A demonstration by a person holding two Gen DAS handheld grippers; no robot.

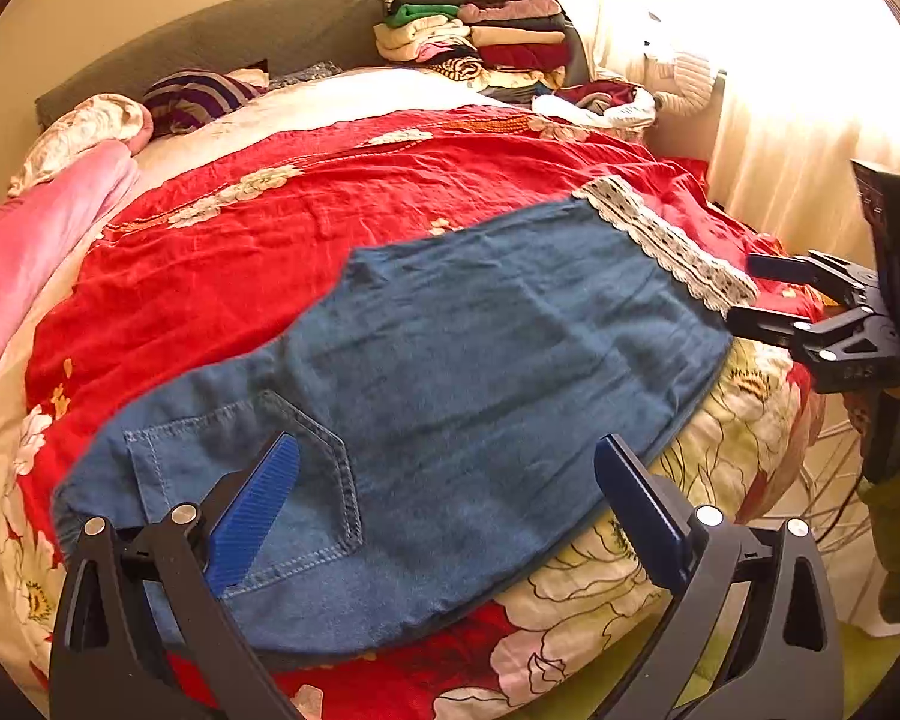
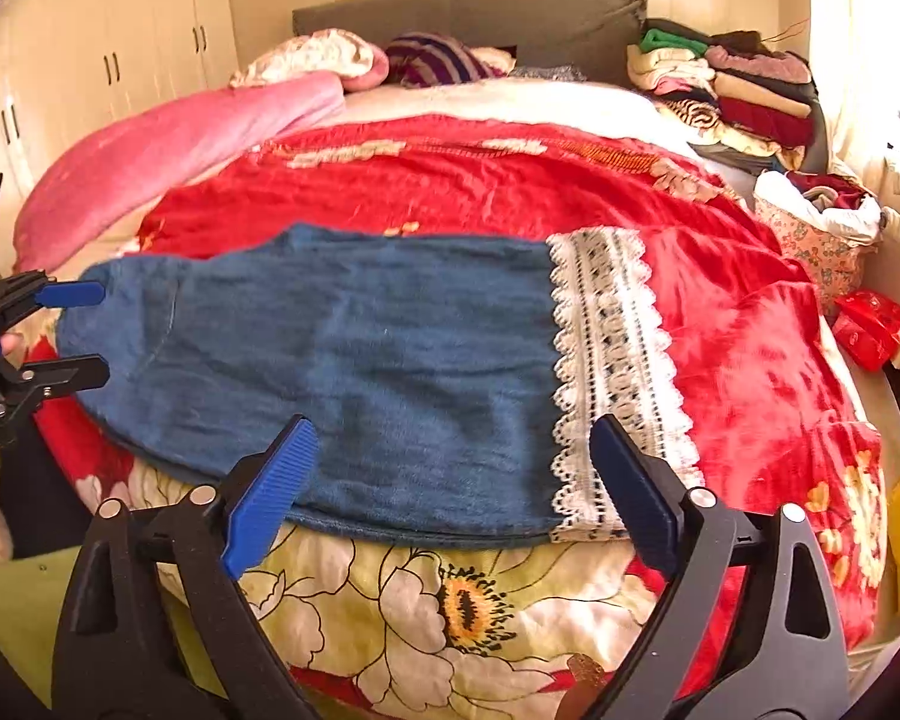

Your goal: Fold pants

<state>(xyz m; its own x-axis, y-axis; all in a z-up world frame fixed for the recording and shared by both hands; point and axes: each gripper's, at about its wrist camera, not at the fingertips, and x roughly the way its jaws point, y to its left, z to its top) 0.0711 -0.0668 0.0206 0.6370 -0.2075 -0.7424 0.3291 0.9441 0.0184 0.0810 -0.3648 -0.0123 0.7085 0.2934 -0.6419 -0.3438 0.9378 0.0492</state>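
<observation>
Blue denim pants (image 1: 450, 384) with a white lace hem (image 1: 666, 240) lie flat, one leg on the other, on a red floral bedspread (image 1: 330, 210) near the bed's front edge. They also show in the right wrist view (image 2: 360, 372), lace hem (image 2: 612, 372) to the right. My left gripper (image 1: 447, 492) is open and empty above the waist end with its back pocket (image 1: 258, 480). My right gripper (image 2: 453, 468) is open and empty above the hem end. Each gripper shows in the other's view, the right (image 1: 768, 294) beside the hem, the left (image 2: 84, 330) beside the waist.
A pink blanket (image 2: 168, 150) lies along the bed's left side. Pillows rest against the grey headboard (image 2: 480, 12). A stack of folded clothes (image 1: 480, 30) stands at the far right corner, a floral bag of clothes (image 2: 822, 228) nearby. A curtain (image 1: 780, 120) hangs at right.
</observation>
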